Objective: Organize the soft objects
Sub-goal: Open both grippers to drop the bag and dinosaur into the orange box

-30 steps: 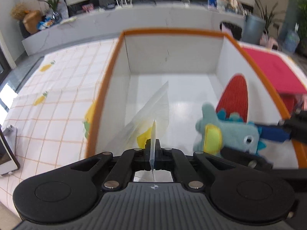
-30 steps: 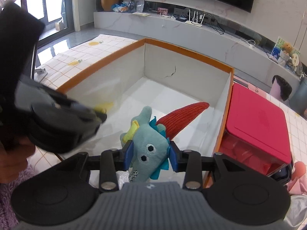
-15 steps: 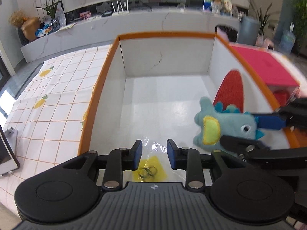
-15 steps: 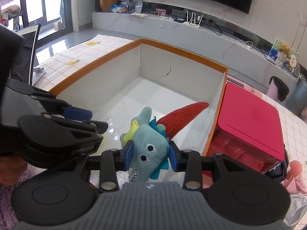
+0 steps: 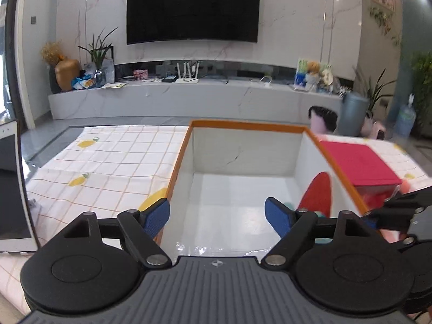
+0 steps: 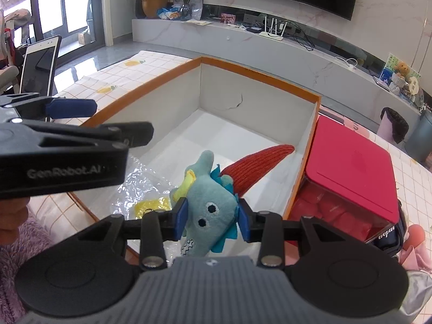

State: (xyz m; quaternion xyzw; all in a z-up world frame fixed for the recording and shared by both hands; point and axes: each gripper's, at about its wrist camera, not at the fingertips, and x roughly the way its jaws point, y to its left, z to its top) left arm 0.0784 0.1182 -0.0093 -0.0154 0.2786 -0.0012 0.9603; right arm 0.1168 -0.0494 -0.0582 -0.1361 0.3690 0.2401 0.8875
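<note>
Right gripper (image 6: 212, 222) pinches the plush fish (image 6: 208, 205) across its soft, light body above the box's (image 6: 259, 74) near edge; a mid-body hold should suit it. Left gripper (image 5: 217, 213) is opening, empty, over the near-left corner, where a crinkly bag (image 6: 145, 186), probably slippery, lies on the floor.

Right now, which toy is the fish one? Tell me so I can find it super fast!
Find the big white box with the orange rim. Over its near end, the right gripper pinches a teal plush fish between blue pads. Unlike the long red knitted toy behind it and the crinkly clear bag beside it, it has round stitched eyes and a yellow fin.
</note>
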